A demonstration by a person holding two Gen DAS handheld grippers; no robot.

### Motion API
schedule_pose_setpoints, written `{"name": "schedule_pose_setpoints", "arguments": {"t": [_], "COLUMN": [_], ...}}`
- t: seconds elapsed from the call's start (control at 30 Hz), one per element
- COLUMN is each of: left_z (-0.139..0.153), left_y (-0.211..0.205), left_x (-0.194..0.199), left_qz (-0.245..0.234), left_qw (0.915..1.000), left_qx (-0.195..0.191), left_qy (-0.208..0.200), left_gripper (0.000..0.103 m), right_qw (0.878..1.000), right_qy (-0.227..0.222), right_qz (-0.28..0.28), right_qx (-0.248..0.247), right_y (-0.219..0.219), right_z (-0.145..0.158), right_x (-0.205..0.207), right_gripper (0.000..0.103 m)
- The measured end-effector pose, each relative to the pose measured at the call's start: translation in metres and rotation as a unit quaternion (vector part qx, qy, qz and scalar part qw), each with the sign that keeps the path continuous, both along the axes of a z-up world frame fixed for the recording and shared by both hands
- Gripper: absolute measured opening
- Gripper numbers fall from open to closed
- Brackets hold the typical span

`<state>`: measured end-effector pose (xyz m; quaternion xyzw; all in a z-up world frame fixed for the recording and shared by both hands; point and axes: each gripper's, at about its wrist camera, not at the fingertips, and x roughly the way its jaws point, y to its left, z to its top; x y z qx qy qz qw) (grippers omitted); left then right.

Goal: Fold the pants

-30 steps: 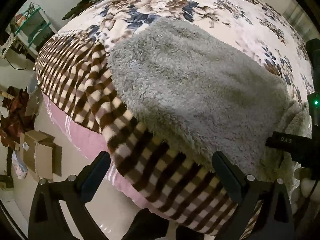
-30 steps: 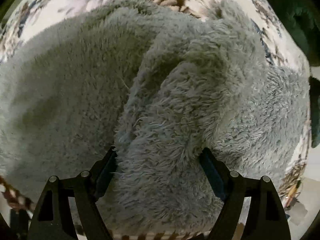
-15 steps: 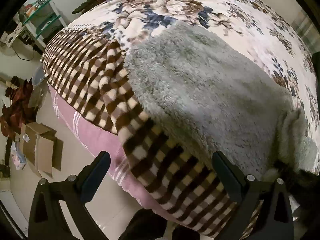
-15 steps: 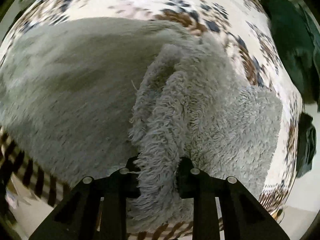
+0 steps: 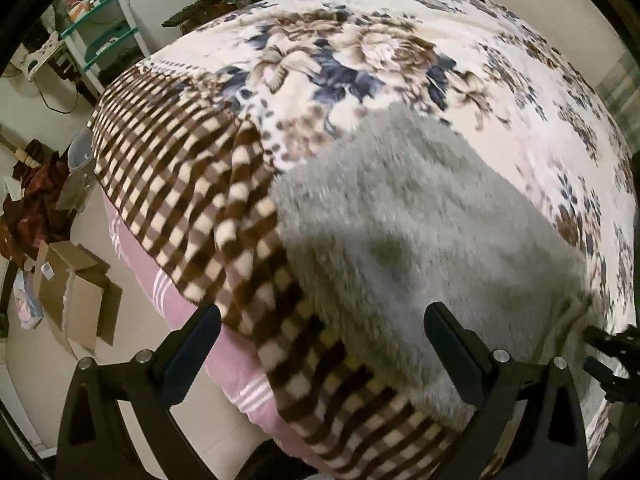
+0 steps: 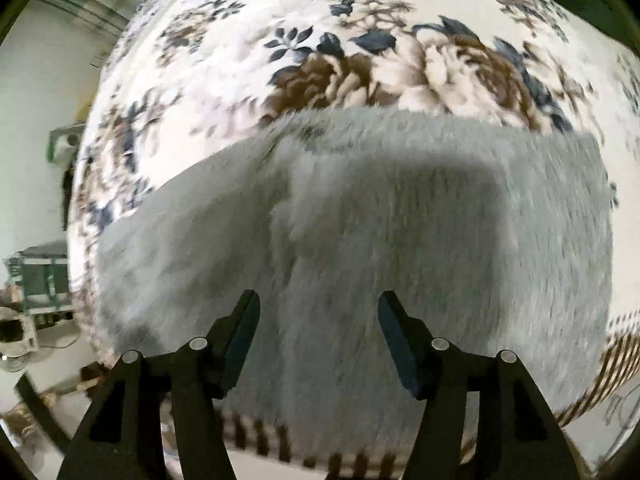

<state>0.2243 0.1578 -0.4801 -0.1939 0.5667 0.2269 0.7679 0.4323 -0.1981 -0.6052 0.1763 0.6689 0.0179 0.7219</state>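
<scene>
The grey fleece pants (image 5: pixel 420 240) lie folded on the floral blanket (image 5: pixel 360 48), near the bed's front edge. In the right wrist view the pants (image 6: pixel 400 220) form a wide grey slab with a lengthwise fold line left of centre. My left gripper (image 5: pixel 320 344) is open and empty, above the checked border and the pants' near edge. My right gripper (image 6: pixel 318 332) is open and empty, raised over the pants. The right gripper's black body shows at the left wrist view's right edge.
The bed's brown checked border (image 5: pixel 192 208) hangs over a pink mattress side (image 5: pixel 192 304). Cardboard boxes (image 5: pixel 72 296) and clothes lie on the floor at left. A green shelf (image 5: pixel 100 32) stands by the wall.
My right gripper was shut on a bunched fold of the pants; it has let go, opened and pulled back. The pants now lie flat. My left gripper drew back slightly.
</scene>
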Motion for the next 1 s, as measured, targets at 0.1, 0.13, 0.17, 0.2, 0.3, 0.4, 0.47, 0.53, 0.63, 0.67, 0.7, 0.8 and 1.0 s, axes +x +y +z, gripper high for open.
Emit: {"name": "schedule_pose_setpoints", "arguments": {"t": [0.1, 0.13, 0.17, 0.2, 0.3, 0.4, 0.47, 0.53, 0.63, 0.67, 0.7, 0.8, 1.0], "left_z": [-0.002, -0.003, -0.003, -0.002, -0.005, -0.01, -0.015, -0.027, -0.054, -0.062, -0.07, -0.084, -0.051], "left_y": [0.007, 0.009, 0.013, 0.016, 0.025, 0.041, 0.053, 0.062, 0.069, 0.07, 0.071, 0.071, 0.055], "left_x": [0.006, 0.006, 0.007, 0.006, 0.007, 0.005, 0.003, 0.004, 0.007, 0.008, 0.01, 0.017, 0.019], "left_qz": [0.006, 0.008, 0.012, 0.016, 0.032, 0.062, 0.091, 0.113, 0.137, 0.141, 0.144, 0.144, 0.087], "left_qw": [1.0, 0.9999, 0.9999, 0.9998, 0.9995, 0.9963, 0.9887, 0.9784, 0.9663, 0.9648, 0.9647, 0.9663, 0.9765], "left_qx": [0.005, 0.006, 0.007, 0.007, -0.001, -0.054, -0.103, -0.152, -0.203, -0.208, -0.207, -0.198, -0.144], "left_qy": [0.003, 0.003, 0.002, -0.001, -0.004, -0.025, -0.06, -0.083, -0.08, -0.079, -0.075, -0.081, -0.135], "left_gripper": [0.103, 0.103, 0.103, 0.103, 0.103, 0.103, 0.103, 0.103, 0.103, 0.103, 0.103, 0.081, 0.014], "right_qw": [0.999, 0.999, 0.998, 0.998, 0.993, 0.996, 0.998, 0.999, 0.999, 0.999, 0.999, 1.0, 1.0], "right_qy": [0.016, 0.019, 0.008, -0.007, -0.052, -0.012, 0.003, -0.006, -0.006, -0.004, 0.001, 0.014, 0.018], "right_qz": [0.008, 0.016, 0.023, 0.034, 0.088, 0.083, 0.056, 0.024, 0.002, -0.002, -0.001, 0.009, 0.017], "right_qx": [-0.027, -0.046, -0.057, -0.06, -0.059, -0.034, 0.011, 0.037, 0.037, 0.035, 0.032, 0.012, 0.001], "right_y": [0.011, 0.013, 0.015, 0.018, 0.037, 0.034, 0.02, 0.005, -0.006, -0.007, -0.01, -0.009, -0.016], "right_z": [-0.021, -0.025, -0.023, -0.019, 0.004, -0.009, -0.013, -0.009, -0.006, -0.006, -0.009, -0.019, -0.025], "right_x": [0.015, 0.019, 0.021, 0.023, 0.017, 0.014, 0.009, 0.001, -0.009, -0.011, -0.014, -0.017, -0.028], "right_gripper": [0.025, 0.008, 0.009, 0.009, 0.012, 0.037, 0.064, 0.067, 0.067, 0.067, 0.067, 0.067, 0.067]}}
